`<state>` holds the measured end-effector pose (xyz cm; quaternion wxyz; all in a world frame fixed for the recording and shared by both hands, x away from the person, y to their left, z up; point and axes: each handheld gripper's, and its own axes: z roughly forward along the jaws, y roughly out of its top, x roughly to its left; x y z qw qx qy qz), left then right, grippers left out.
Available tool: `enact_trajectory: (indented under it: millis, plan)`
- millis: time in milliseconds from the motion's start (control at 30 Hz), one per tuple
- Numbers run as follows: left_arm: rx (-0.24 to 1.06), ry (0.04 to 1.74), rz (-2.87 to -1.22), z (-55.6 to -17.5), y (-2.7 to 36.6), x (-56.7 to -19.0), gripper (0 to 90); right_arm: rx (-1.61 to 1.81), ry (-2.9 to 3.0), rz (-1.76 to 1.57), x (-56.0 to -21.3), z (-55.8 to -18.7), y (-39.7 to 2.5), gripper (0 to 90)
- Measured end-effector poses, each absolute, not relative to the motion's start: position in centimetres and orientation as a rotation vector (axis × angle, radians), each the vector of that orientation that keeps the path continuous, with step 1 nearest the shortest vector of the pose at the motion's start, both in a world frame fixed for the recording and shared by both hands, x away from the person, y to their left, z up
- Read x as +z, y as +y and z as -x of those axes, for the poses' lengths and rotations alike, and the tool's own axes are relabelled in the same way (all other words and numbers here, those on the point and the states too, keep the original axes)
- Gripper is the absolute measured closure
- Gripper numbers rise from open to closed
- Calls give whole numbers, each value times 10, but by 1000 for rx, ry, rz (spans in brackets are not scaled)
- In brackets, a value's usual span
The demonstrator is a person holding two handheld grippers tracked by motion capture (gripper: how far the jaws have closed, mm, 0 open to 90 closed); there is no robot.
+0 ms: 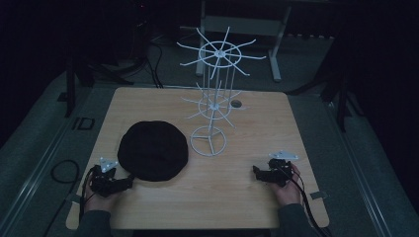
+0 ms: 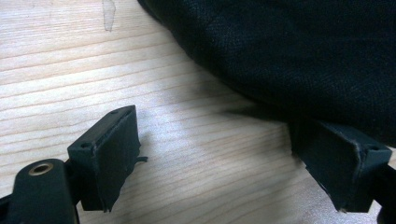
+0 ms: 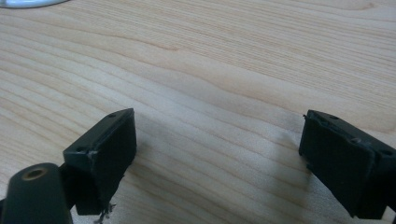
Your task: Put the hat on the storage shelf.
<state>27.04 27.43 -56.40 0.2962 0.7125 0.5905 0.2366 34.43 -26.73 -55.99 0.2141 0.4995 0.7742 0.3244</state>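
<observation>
A round black cloth hat (image 1: 153, 150) lies flat on the wooden table (image 1: 207, 197), left of centre. A white wire display stand (image 1: 212, 94) with spoked arms rises just right of it. My left gripper (image 1: 129, 181) rests at the hat's near left edge, open; in the left gripper view the hat (image 2: 299, 51) lies just beyond the jaws (image 2: 215, 154) and its hem overlaps the right jaw. My right gripper (image 1: 256, 171) sits low over bare wood at the near right, open with nothing between its jaws (image 3: 217, 158).
The stand's round wire base (image 1: 208, 140) sits on the table near the centre; its rim (image 3: 28, 3) shows at the top left of the right gripper view. A small hole (image 1: 236, 103) is in the tabletop behind the stand. Cables lie on the dark floor.
</observation>
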Motion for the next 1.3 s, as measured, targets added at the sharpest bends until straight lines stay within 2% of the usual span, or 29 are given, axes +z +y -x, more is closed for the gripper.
enact_trajectory:
  millis: [167,300,433,500,733,900,1000,1300]
  plan:
    - [619,1563,-1912,-270,276,-562,185,899,2148,-1385,-560,-344,-267,109]
    - [606,1562,-1920,-269,277,-559,298,898,2146,-1388,-560,-344,-267,110]
    - [579,1555,-1952,-266,276,-554,475,897,2146,-1388,-560,-344,-267,111]
    - [568,1539,-1966,-265,274,-551,515,897,2146,-1387,-560,-344,-267,110]
    - [592,1501,-1913,-252,276,-522,474,898,2146,-1388,-560,-344,-267,110]
    - [601,1506,-1854,-258,276,-504,298,897,2145,-1387,-560,-344,-267,110]
    - [602,1519,-1852,-270,273,-501,252,898,2146,-1388,-560,-344,-267,110]
    - [511,1638,-1916,-313,273,-526,252,898,2145,-1388,-560,-344,-267,110]
